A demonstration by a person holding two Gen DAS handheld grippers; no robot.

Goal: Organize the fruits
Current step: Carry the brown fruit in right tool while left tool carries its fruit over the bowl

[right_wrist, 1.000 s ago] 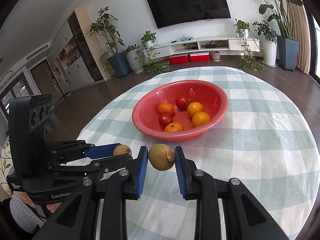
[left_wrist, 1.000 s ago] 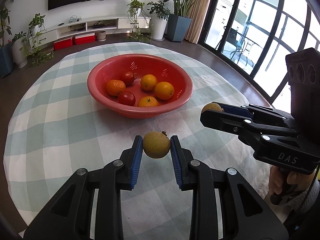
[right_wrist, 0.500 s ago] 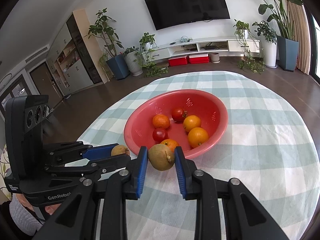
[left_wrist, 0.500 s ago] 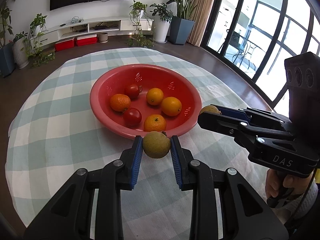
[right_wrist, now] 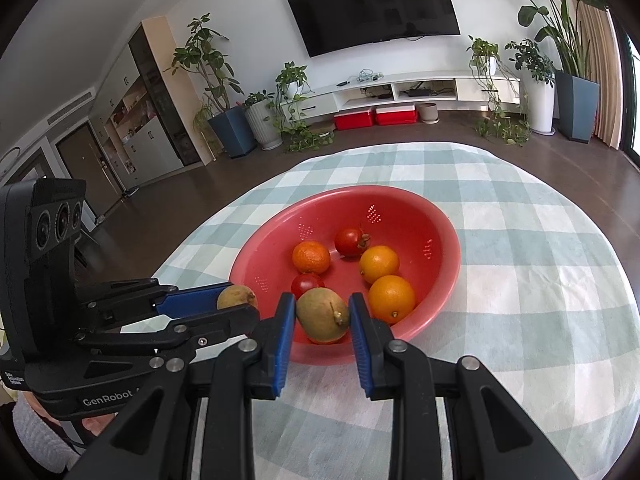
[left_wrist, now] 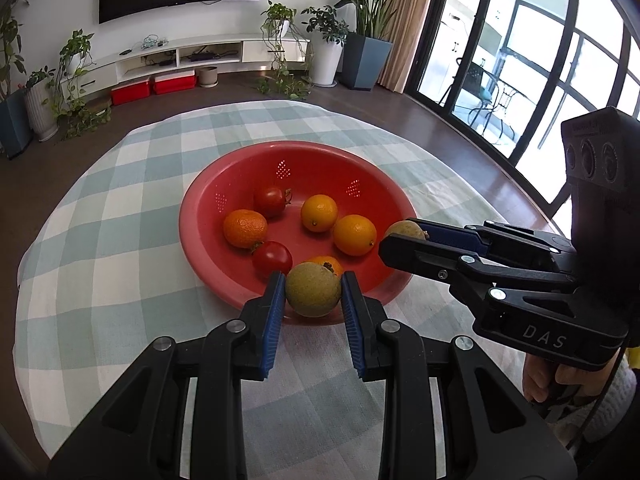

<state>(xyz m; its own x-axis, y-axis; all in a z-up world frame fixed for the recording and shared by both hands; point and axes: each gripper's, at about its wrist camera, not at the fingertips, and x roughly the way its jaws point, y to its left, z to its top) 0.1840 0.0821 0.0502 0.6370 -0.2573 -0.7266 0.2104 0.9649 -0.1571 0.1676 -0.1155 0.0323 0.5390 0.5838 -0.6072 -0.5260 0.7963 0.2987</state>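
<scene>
A red perforated bowl (left_wrist: 208, 208) (right_wrist: 444, 240) stands on the checked tablecloth and holds several oranges and two tomatoes. My left gripper (left_wrist: 313, 294) is shut on a brownish-green round fruit (left_wrist: 313, 289), held over the bowl's near rim. My right gripper (right_wrist: 322, 314) is shut on a second brownish fruit (right_wrist: 322, 315), also above the near rim. In the left wrist view the right gripper (left_wrist: 404, 236) reaches in from the right with its fruit (left_wrist: 406, 229) at the bowl's right edge. In the right wrist view the left gripper (right_wrist: 240, 304) enters from the left, carrying its fruit (right_wrist: 236, 297).
The round table's checked cloth (left_wrist: 100, 280) (right_wrist: 540, 300) spreads around the bowl. A person's hand (left_wrist: 556, 380) grips the right tool's handle at the lower right. Beyond the table are a TV wall, a low shelf, potted plants and glass doors.
Both grippers have carried their fruits forward, from over the cloth short of the bowl to over its near rim. The bowl looks larger and nearer. Both grips are unchanged.
</scene>
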